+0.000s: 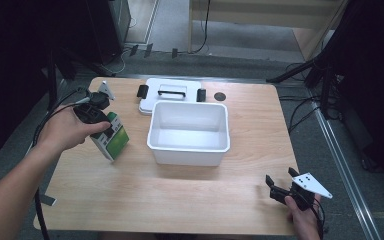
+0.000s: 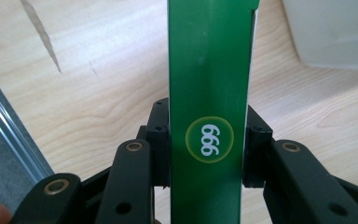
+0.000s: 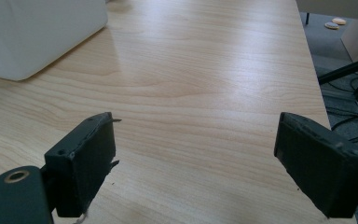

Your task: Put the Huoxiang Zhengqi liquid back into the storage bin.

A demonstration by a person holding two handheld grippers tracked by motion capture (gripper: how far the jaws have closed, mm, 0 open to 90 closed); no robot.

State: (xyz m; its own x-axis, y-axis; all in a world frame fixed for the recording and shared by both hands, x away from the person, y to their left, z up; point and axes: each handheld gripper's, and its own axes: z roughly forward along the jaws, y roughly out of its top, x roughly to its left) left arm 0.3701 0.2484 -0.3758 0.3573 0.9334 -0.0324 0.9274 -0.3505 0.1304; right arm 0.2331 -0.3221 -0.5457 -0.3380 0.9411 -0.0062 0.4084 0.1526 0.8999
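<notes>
A green and white box stands tilted on the wooden table, left of a white bin. My left gripper is shut on its top end; in the left gripper view the green box with a round "999" mark is pinched between both jaws, and my left gripper presses its narrow sides. My right gripper rests open at the table's front right corner. In the right gripper view my right gripper has its jaws wide apart over bare wood.
The white bin is open and looks empty. Its white lid with a black handle lies behind it, beside a small dark disc. Cables and stand legs surround the table on the floor.
</notes>
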